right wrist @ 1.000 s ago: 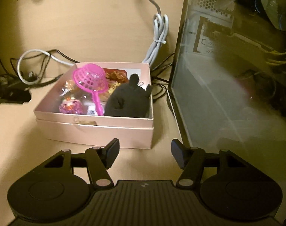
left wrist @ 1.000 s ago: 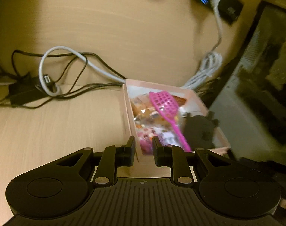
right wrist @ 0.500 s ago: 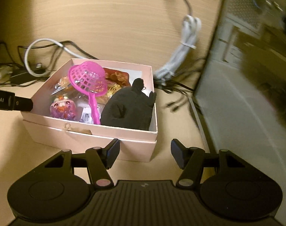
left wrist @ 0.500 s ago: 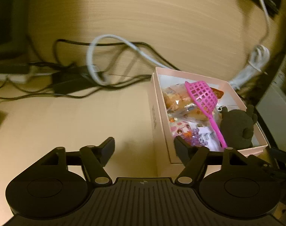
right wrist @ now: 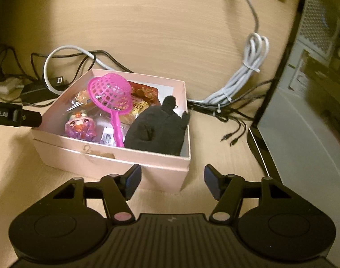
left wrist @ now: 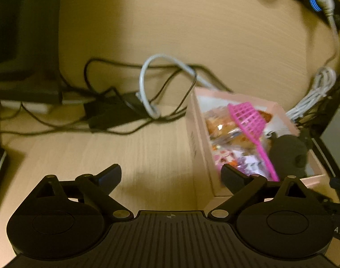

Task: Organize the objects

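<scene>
A pink cardboard box (right wrist: 116, 159) sits on the wooden desk. It holds a pink plastic strainer (right wrist: 110, 95), a black plush toy (right wrist: 157, 129), snack packets (right wrist: 143, 96) and a small purple toy (right wrist: 80, 127). My right gripper (right wrist: 172, 179) is open and empty just in front of the box's near right corner. My left gripper (left wrist: 171, 176) is open and empty to the left of the box (left wrist: 197, 147), its right finger beside the box's near wall. The strainer (left wrist: 248, 120) and plush (left wrist: 288, 154) also show in the left wrist view.
Black and white cables (left wrist: 147, 93) and a black power adapter (left wrist: 111, 111) lie behind the box on the left. A bundled white cable (right wrist: 243, 78) runs up the wall. A computer case (right wrist: 308, 89) stands at the right. A dark monitor base (left wrist: 24, 84) is far left.
My left gripper was nearly shut at the box's left wall, then opened wide and drew back to the left. My right gripper stayed open and moved closer to the box's near right corner.
</scene>
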